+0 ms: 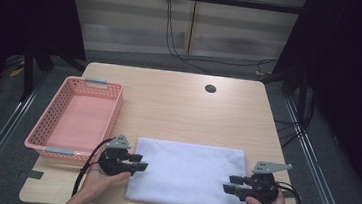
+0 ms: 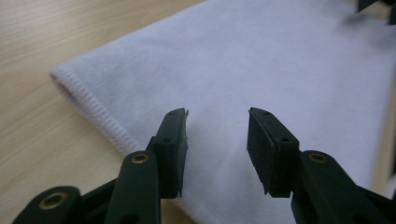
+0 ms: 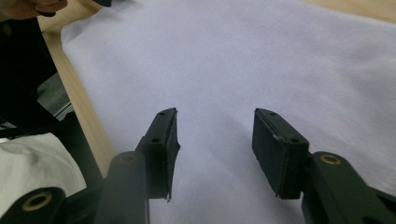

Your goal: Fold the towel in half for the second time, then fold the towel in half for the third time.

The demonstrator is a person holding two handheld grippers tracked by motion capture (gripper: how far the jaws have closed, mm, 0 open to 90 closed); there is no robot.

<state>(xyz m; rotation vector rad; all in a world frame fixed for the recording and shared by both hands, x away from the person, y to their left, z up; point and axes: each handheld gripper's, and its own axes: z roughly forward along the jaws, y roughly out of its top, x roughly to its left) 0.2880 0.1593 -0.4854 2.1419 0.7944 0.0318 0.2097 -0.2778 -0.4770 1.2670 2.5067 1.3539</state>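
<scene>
holding your left gripper (image 1: 139, 162) and right gripper (image 1: 229, 183) at opposite ends of the folded white towel (image 1: 187, 174), you keep both pairs of fingers apart, unclamped. towel lies flat on the counter (image 1: 178, 107) beside the pink basket (image 1: 49, 119).

The high view looks forward and down from the near edge of the table (image 1: 179, 97), taking in its whole top. Each gripper view sits close and low over the white towel (image 1: 187, 173), looking along its own jaws across the cloth toward the opposite end. All three views share the towel.
</scene>
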